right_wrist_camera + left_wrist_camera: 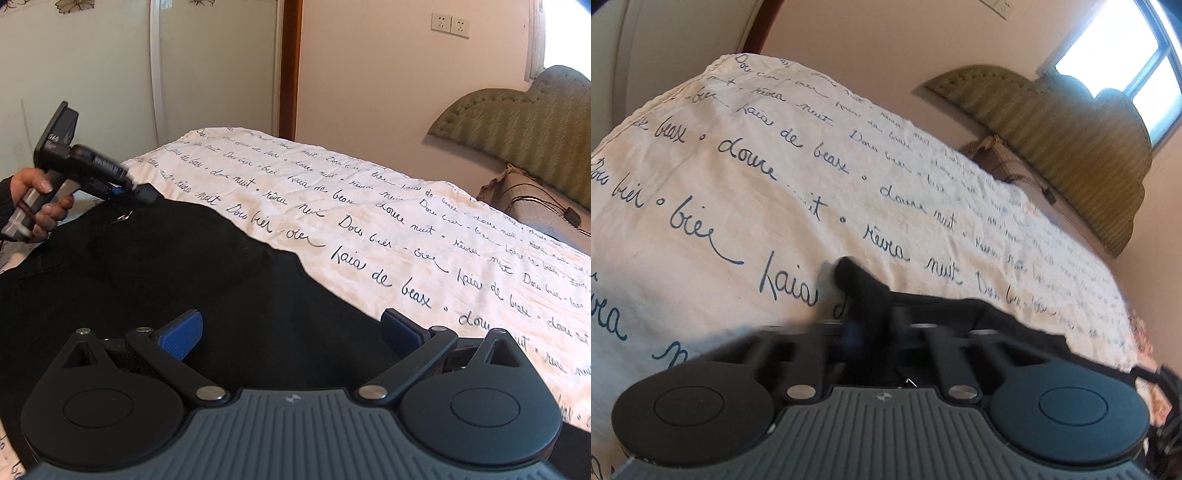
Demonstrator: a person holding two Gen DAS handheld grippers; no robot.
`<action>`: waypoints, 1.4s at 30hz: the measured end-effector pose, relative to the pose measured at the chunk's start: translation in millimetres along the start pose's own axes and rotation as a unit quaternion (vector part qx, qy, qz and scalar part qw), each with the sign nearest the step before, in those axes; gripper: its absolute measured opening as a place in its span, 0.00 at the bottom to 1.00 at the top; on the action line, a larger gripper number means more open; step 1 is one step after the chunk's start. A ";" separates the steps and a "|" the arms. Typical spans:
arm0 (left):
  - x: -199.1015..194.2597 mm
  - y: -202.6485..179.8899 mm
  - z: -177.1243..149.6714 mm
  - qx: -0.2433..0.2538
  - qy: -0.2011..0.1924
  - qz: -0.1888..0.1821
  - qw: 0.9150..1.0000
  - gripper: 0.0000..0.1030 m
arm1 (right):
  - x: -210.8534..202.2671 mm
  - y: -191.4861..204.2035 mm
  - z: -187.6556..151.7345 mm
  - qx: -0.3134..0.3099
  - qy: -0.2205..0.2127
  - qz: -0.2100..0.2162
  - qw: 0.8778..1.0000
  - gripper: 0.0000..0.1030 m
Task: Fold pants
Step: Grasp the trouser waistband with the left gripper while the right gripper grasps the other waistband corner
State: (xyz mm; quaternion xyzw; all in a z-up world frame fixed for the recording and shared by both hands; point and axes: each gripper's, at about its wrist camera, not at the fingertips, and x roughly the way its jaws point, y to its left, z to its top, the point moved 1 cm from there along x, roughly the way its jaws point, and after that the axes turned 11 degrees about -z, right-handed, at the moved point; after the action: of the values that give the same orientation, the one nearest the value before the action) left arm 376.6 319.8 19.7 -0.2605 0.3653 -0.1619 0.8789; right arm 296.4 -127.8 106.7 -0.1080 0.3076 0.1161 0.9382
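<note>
My left gripper (pixel 862 314) had its two fingers pinched together on a bunched fold of the one pair of black pants (pixel 192 273), a small peak of cloth poking up past the tips. The same gripper (pixel 142 192) showed in the right wrist view at the far left edge of the garment, my left hand (pixel 35 206) wrapped around its handle. My right gripper (pixel 291 330) had its two blue pads (pixel 181 334) spread wide apart over the dark fabric, gripping nothing.

The pants were plain black, matte and soft-looking, spread in one broad, loosely wrinkled mass across the near side of the bed. Something small and metallic glinted (pixel 122 218) near the pinched end; I couldn't tell what it was.

Under them lay one white bedspread (pixel 406 229) printed with rows of dark cursive writing. Beyond it stood one green padded headboard (pixel 524 129) against the wall, one window (pixel 1126 62), and two wall sockets (pixel 450 24).
</note>
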 end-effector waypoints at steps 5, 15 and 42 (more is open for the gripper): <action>-13.6 -29.6 -8.7 0.105 -0.038 0.027 0.993 0.05 | 8.5 -20.5 1.2 0.009 -0.072 0.024 0.997 1.00; -98.6 -104.2 -43.3 0.271 -0.175 -0.071 0.944 0.05 | 68.4 -56.2 24.4 -0.012 0.036 0.123 0.992 1.00; -165.6 -90.2 -88.1 0.251 -0.228 -0.110 0.934 0.05 | 32.9 -12.6 53.0 -0.079 0.039 0.229 0.970 0.07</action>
State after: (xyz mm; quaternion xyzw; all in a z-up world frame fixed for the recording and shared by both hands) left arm 191.4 295.3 111.5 -0.0995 0.0714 -0.2798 0.9522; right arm 355.1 -120.3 130.3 -0.1127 0.3500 0.3470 0.8628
